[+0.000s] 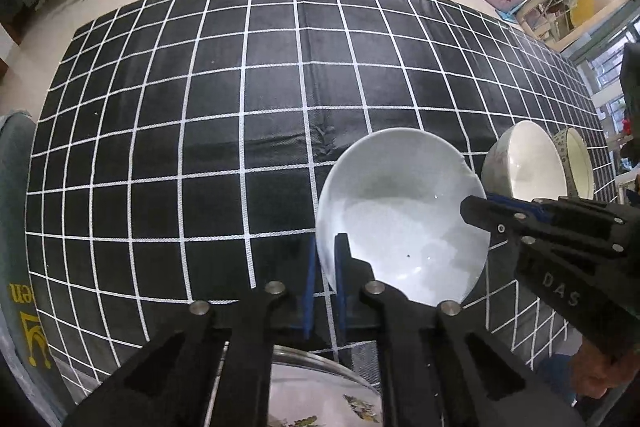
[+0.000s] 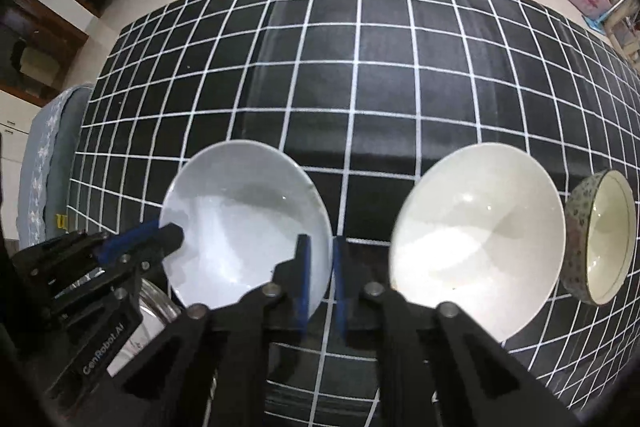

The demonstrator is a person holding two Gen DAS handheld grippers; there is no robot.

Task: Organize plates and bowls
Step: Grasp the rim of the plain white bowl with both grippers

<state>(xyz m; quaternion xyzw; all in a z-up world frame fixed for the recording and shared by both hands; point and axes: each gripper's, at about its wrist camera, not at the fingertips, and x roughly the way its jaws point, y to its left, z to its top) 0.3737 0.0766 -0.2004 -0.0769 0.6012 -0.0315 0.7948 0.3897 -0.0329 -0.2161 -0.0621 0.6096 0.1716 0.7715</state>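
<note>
A shallow white plate (image 1: 400,211) lies on the black grid tablecloth (image 1: 240,107), and both grippers hold it by opposite edges. My left gripper (image 1: 325,251) is shut on its left rim, which passes between the blue pads. The right gripper (image 1: 474,207) reaches in from the right and clamps the opposite rim. In the right wrist view the same plate (image 2: 240,227) has its right rim pinched in my right gripper (image 2: 320,251), while the left gripper (image 2: 172,233) bites the far left edge.
A larger white bowl (image 2: 476,239) sits just right of the plate, with a small patterned bowl (image 2: 604,235) beyond it near the table's right edge. A flowered plate (image 1: 320,395) lies under the left gripper at the front edge. A grey chair (image 2: 48,167) stands at the left.
</note>
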